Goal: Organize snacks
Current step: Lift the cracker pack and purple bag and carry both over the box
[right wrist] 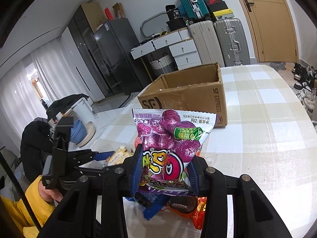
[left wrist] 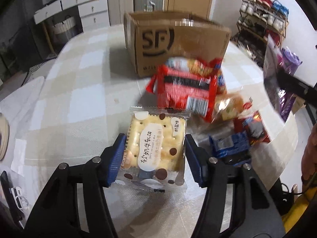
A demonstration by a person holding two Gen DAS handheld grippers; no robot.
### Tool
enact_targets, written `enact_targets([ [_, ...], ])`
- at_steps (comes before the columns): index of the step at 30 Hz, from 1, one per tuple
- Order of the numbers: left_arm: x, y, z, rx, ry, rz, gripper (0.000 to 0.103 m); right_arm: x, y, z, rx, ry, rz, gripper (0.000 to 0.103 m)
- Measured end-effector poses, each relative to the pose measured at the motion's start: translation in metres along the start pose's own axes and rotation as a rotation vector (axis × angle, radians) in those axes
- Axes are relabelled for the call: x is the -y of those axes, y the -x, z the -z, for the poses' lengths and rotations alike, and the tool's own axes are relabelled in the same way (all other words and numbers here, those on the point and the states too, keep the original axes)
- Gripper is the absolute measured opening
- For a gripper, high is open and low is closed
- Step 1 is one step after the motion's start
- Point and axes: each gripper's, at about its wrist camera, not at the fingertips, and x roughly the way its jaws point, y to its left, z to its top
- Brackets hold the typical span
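My left gripper (left wrist: 154,154) is shut on a clear cracker packet (left wrist: 156,144) with brown dots, held above the checked tablecloth. My right gripper (right wrist: 165,170) is shut on a purple snack bag (right wrist: 168,144), lifted above the table; the bag also shows at the right edge of the left wrist view (left wrist: 277,83). An open cardboard SF box (left wrist: 174,45) stands at the far side of the table, and in the right wrist view (right wrist: 188,99) its inside looks empty. A pile of snacks lies before it: a red packet (left wrist: 186,87), a blue packet (left wrist: 229,146).
The checked tablecloth (right wrist: 267,129) covers the table. Blue and white bowls (right wrist: 83,132) and a white kettle (right wrist: 83,107) stand at the table's left end. More red and blue packets (right wrist: 184,208) lie under my right gripper. Suitcases, drawers and a fridge stand beyond.
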Motion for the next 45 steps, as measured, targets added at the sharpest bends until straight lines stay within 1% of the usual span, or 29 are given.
enact_targets([
  [5, 0.001, 0.037, -0.013, 0.090, 0.026, 0.018, 0.056, -0.005, 0.014, -0.012, 0.033, 0.017, -0.010, 0.041],
  [9, 0.005, 0.070, -0.029, 0.163, 0.040, -0.002, 0.056, -0.012, 0.028, -0.027, 0.071, 0.036, -0.013, 0.041],
  [12, 0.009, 0.096, -0.041, 0.222, 0.047, 0.008, 0.056, -0.019, 0.040, -0.040, 0.103, 0.049, -0.022, 0.040],
  [17, 0.022, 0.137, -0.059, 0.325, 0.034, 0.017, 0.056, -0.033, 0.062, -0.061, 0.157, 0.081, -0.041, 0.040],
  [20, 0.029, 0.157, -0.067, 0.372, 0.027, 0.018, 0.056, -0.043, 0.071, -0.072, 0.177, 0.102, -0.049, 0.041],
  [27, 0.036, 0.192, -0.078, 0.432, 0.061, 0.039, 0.056, -0.055, 0.084, -0.085, 0.211, 0.118, -0.064, 0.041],
  [33, 0.043, 0.211, -0.082, 0.461, 0.071, 0.053, 0.056, -0.056, 0.089, -0.087, 0.235, 0.099, -0.070, 0.041],
  [34, 0.044, 0.214, -0.082, 0.465, 0.072, 0.054, 0.056, -0.056, 0.091, -0.084, 0.238, 0.100, -0.071, 0.041],
  [38, 0.041, 0.223, -0.083, 0.479, 0.077, 0.050, 0.056, -0.059, 0.094, -0.091, 0.248, 0.112, -0.078, 0.041],
  [42, 0.038, 0.222, -0.093, 0.481, 0.086, 0.051, 0.056, -0.060, 0.093, -0.096, 0.248, 0.123, -0.079, 0.041],
  [45, 0.036, 0.209, -0.103, 0.472, 0.090, 0.042, 0.056, -0.059, 0.093, -0.100, 0.248, 0.126, -0.076, 0.041],
])
